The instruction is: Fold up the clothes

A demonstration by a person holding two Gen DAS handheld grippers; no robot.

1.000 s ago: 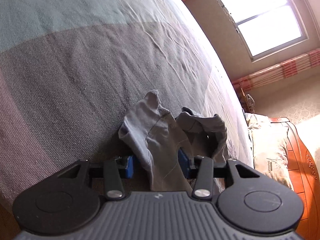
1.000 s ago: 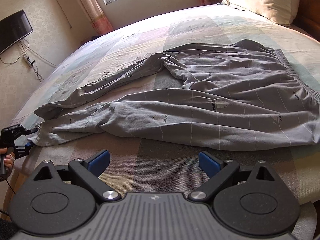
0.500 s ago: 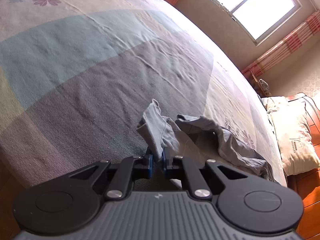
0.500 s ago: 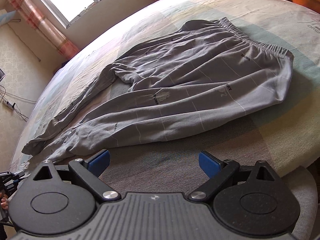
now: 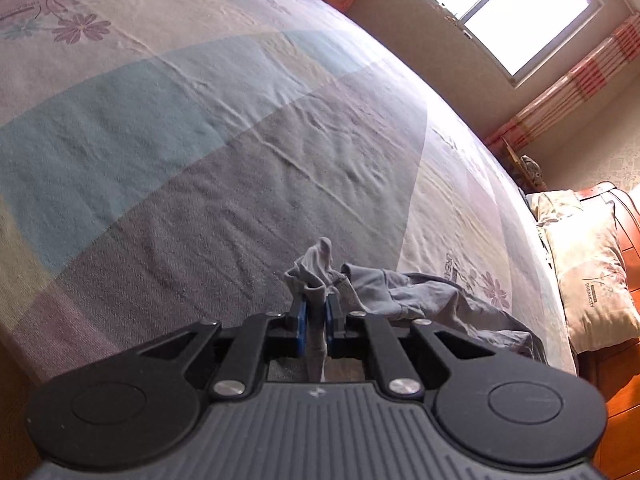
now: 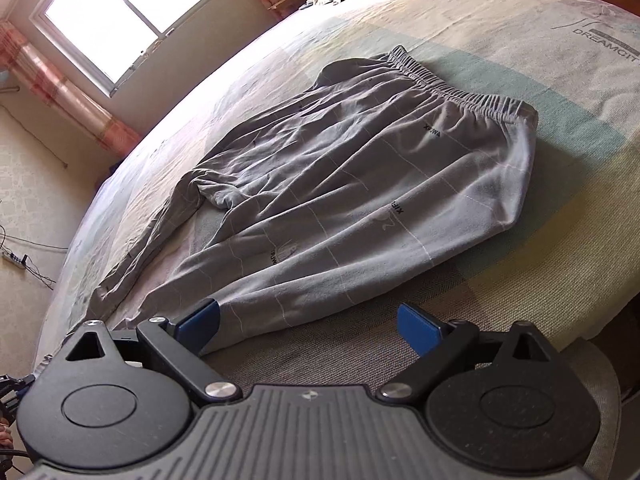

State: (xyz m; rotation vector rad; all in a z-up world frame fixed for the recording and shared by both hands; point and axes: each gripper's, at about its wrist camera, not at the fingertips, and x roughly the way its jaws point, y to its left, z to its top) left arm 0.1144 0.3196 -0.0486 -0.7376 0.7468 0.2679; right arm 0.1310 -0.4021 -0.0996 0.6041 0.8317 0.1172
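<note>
Grey trousers (image 6: 360, 184) lie spread on the bed, elastic waistband at the upper right, both legs running down to the left. In the left wrist view my left gripper (image 5: 316, 314) is shut on the cuff end of a trouser leg (image 5: 316, 268), which bunches up above the blue pads; the rest of the leg (image 5: 432, 300) trails off to the right. My right gripper (image 6: 308, 322) is open, hovering at the near edge of the trousers, its left blue pad (image 6: 200, 320) over the edge of the near leg. No cloth is pinched between its fingers.
The bed has a patchwork cover (image 5: 200, 140) in teal, grey and cream. Pillows (image 5: 588, 272) lie against an orange wooden headboard (image 5: 624, 240). A bright window (image 6: 120, 20) with striped curtains is on the far wall. A power strip and cables (image 6: 16, 258) lie on the floor at left.
My left gripper has closed on the trouser leg cuff and lifted it. My right gripper has swung right and closer to the trousers, staying open.
</note>
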